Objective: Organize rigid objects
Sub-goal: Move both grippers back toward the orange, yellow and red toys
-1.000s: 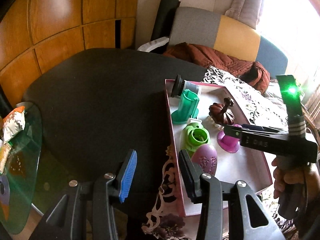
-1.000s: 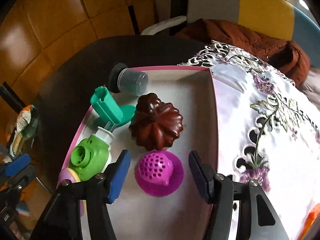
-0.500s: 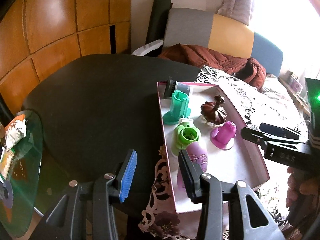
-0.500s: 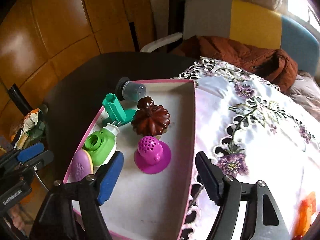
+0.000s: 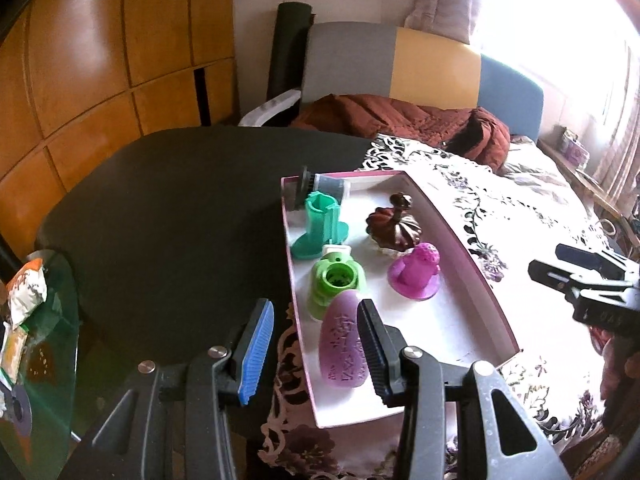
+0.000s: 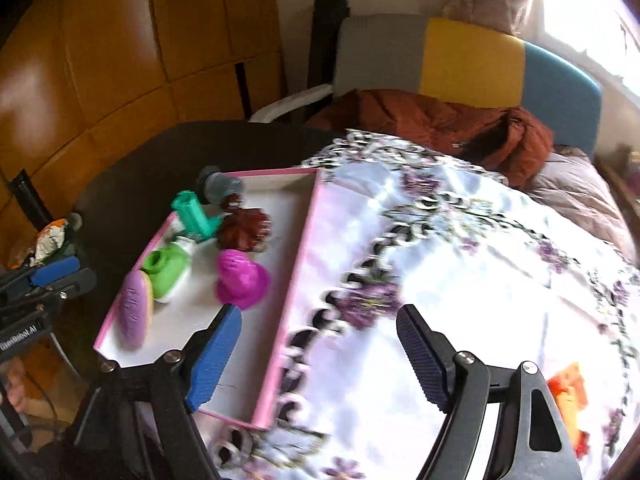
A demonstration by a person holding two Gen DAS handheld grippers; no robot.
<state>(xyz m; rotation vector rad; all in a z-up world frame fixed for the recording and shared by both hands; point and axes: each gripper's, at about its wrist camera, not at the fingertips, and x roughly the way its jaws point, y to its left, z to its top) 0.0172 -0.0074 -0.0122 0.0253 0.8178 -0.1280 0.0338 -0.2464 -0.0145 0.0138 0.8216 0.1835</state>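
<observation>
Right gripper (image 6: 320,354) pulled back off magenta strainer (image 6: 240,280), fingers opening, empty, left gripper (image 5: 316,344) fingers part-spread, empty, above pink tray (image 5: 452,236), purple egg (image 5: 344,348) at near edge.

Pink tray (image 5: 460,248) holds it all: magenta dome (image 5: 416,276) upright mid-tray, brown pumpkin (image 5: 394,230) at its 12, green pieces at 9.

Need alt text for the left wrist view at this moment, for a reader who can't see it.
A pink-rimmed tray on a lace tablecloth holds six small things in two rows: a purple oval, green cup, teal stand, clear jar, brown lid and magenta cap. The left gripper hangs empty in front of it; the right gripper enters at the right edge.
</observation>
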